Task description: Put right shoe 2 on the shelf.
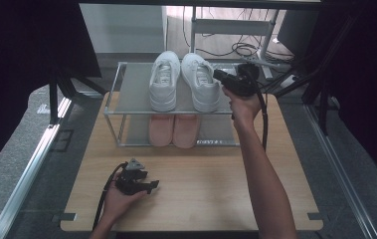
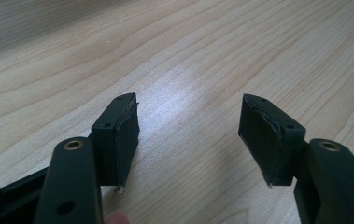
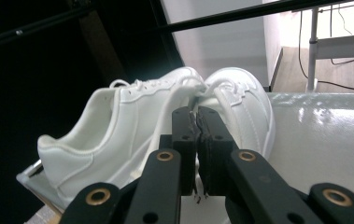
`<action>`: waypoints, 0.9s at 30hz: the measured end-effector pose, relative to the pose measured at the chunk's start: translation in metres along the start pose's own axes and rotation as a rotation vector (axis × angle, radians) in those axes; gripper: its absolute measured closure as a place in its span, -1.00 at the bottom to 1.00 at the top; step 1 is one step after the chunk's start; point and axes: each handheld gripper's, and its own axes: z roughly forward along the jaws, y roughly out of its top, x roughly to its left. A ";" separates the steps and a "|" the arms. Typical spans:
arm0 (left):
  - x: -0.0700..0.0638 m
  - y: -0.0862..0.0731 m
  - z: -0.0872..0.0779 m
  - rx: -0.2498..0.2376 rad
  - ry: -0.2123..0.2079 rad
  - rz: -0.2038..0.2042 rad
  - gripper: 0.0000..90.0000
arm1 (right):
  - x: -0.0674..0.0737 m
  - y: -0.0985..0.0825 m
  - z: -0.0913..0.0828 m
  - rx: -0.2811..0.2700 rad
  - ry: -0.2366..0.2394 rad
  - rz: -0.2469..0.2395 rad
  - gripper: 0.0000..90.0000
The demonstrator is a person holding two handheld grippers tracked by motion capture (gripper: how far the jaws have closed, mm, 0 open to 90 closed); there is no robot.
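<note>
Right gripper (image 3: 196, 122): jaws closed together, nothing between them, just beside the white shoes (image 3: 165, 116).
White shoes: side by side on the rack's (image 1: 114, 89) top shelf.
Pink shoes (image 1: 173, 130): lower shelf.
Left gripper (image 2: 188, 123): jaws wide, empty, low over the table (image 2: 202, 56).

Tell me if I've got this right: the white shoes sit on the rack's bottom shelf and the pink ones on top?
Not quite. The high view shows the white shoes on the top shelf of the rack, and the pink shoes on the shelf below them.
</note>
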 end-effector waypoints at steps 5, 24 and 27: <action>0.000 0.000 0.000 0.001 0.000 0.003 -0.14 | -0.004 -0.006 -0.009 0.011 -0.001 -0.018 0.94; -0.002 0.000 0.003 0.010 -0.001 0.005 -0.14 | -0.022 -0.031 -0.021 0.043 -0.040 -0.048 1.00; -0.002 -0.001 0.003 0.010 0.000 0.001 -0.14 | -0.025 -0.035 -0.020 0.057 -0.049 -0.052 1.00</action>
